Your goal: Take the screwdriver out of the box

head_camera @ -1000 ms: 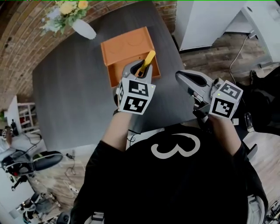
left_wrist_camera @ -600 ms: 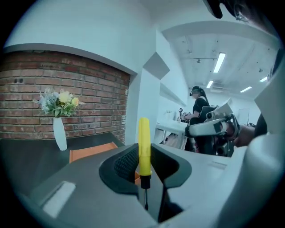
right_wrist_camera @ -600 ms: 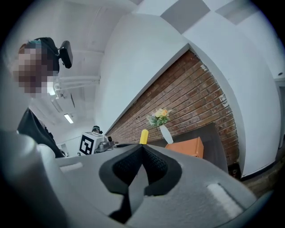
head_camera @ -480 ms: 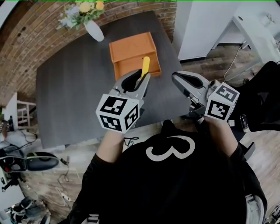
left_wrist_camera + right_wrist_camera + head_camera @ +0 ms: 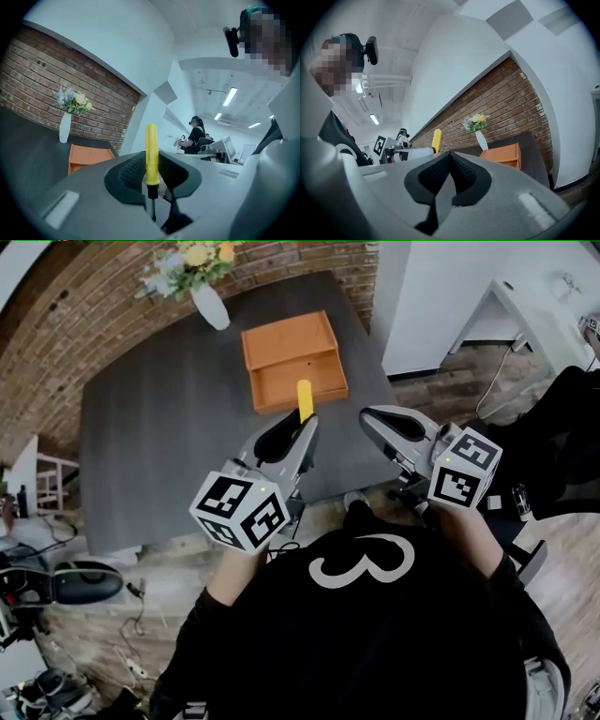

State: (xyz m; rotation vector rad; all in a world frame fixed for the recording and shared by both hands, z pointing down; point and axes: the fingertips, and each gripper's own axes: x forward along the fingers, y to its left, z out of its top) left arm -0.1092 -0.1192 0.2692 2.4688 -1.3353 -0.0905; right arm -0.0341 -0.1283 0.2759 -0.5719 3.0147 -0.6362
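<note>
between jaws of the left gripper [image 5: 153, 183], the screwdriver [image 5: 151, 150] stands clamped low on its handle, clear of the orange box [image 5: 291, 357]. so slim a hold might let it swivel or drop. right gripper [image 5: 450, 177]: jaws together, empty.

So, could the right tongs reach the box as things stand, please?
Probably yes. The right tongs are shut and empty, and only bare table lies between them and the box; the left tongs with the screwdriver sit aside.

The yellow-handled screwdriver [image 5: 305, 397] stands upright, clamped in the left gripper [image 5: 298, 429], clear of the open orange box [image 5: 291, 345] at upper centre.
</note>
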